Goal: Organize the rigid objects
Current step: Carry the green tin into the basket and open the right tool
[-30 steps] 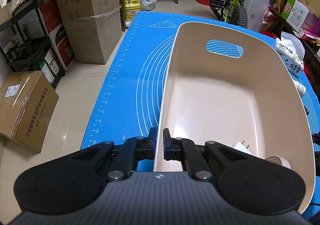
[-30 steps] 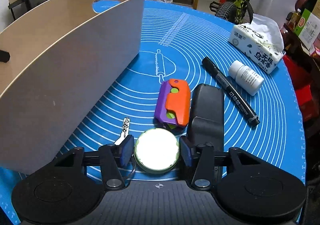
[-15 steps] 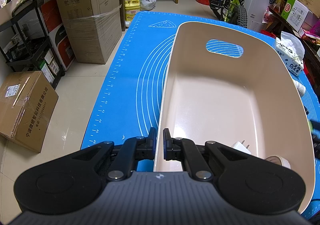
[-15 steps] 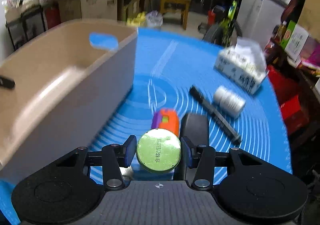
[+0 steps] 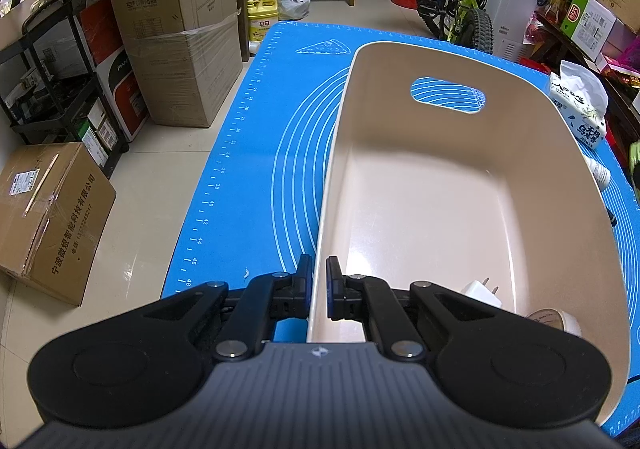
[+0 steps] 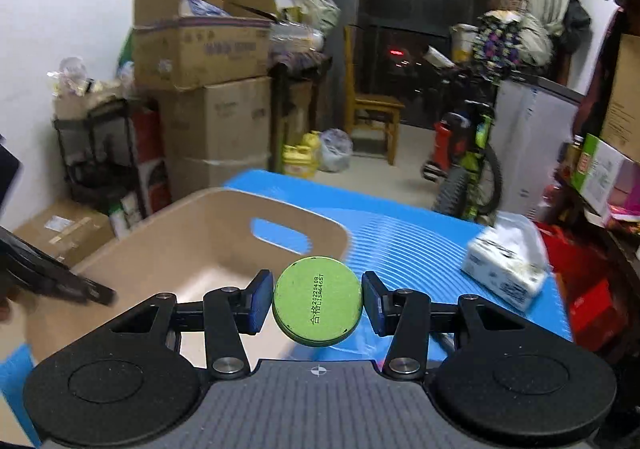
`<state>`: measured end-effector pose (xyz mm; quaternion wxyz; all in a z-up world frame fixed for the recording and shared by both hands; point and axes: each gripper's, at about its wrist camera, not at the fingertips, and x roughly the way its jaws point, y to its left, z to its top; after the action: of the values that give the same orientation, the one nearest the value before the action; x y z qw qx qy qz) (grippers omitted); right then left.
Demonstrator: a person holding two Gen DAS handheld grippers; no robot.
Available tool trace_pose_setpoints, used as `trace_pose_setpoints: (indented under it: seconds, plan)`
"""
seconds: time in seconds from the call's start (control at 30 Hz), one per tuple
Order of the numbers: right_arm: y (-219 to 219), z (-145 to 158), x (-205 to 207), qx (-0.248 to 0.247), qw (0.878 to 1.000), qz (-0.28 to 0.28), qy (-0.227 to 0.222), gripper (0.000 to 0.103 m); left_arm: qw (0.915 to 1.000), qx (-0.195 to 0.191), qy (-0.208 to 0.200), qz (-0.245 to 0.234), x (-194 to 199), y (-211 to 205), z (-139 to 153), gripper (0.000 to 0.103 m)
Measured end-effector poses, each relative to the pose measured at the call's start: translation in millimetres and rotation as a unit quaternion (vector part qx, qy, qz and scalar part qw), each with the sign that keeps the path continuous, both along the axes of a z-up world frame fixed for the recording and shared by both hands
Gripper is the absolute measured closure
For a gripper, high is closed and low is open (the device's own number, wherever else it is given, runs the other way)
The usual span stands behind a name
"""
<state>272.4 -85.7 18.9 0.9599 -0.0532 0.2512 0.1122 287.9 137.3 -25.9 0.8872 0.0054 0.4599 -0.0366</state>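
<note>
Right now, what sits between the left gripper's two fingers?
The left wrist view shows the beige bin's near wall between the left gripper's fingers, pinched at the rim.

bin (image 5: 560,153) 1 | tin (image 6: 318,301) 1 | charger (image 5: 480,291) 1 | tissue pack (image 5: 578,109) 1

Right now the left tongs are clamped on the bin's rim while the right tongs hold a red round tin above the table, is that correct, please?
Nearly: the tin is green, not red, as the right wrist view shows. The right tongs grip it by its sides above the table. The left tongs are indeed clamped on the rim of the bin.
</note>
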Motion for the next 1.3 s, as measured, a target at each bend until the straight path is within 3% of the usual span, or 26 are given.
trace_pose_setpoints:
  seconds: [0.23, 0.43, 0.83, 0.97, 1.0, 1.17, 1.23, 1.3]
  plan:
    - [42, -10, 9, -0.005, 0.998, 0.051, 0.021, 0.049, 1.0, 0.001, 0.0, -0.002, 0, 0, 0, 0.095]
    - [75, -26, 19, -0.025, 0.995, 0.076, 0.067, 0.049, 1.0, 0.002, 0.001, -0.004, 0, 1, 0, 0.095]
    - [108, -69, 24, -0.118, 0.967, 0.12, 0.194, 0.049, 1.0, 0.001, 0.001, -0.006, -1, 1, 0, 0.095]
    - [110, -68, 25, -0.126, 0.964, 0.123, 0.202, 0.048, 1.0, 0.002, 0.002, -0.007, 0, 3, 0, 0.095]
    - [109, -66, 24, -0.12, 0.965, 0.122, 0.198, 0.043, 1.0, 0.003, 0.002, -0.007, 0, 3, 0, 0.095]
    - [101, -57, 16, -0.098, 0.971, 0.122, 0.178, 0.041, 1.0, 0.004, 0.003, -0.007, 0, 3, 0, 0.095]
    - [93, -49, 13, -0.085, 0.975, 0.117, 0.167, 0.031, 1.0, 0.005, 0.003, -0.007, 0, 2, 0, 0.095]
    - [85, -39, 9, -0.069, 0.98, 0.11, 0.153, 0.03, 1.0, 0.005, 0.003, -0.007, 0, 2, 0, 0.095]
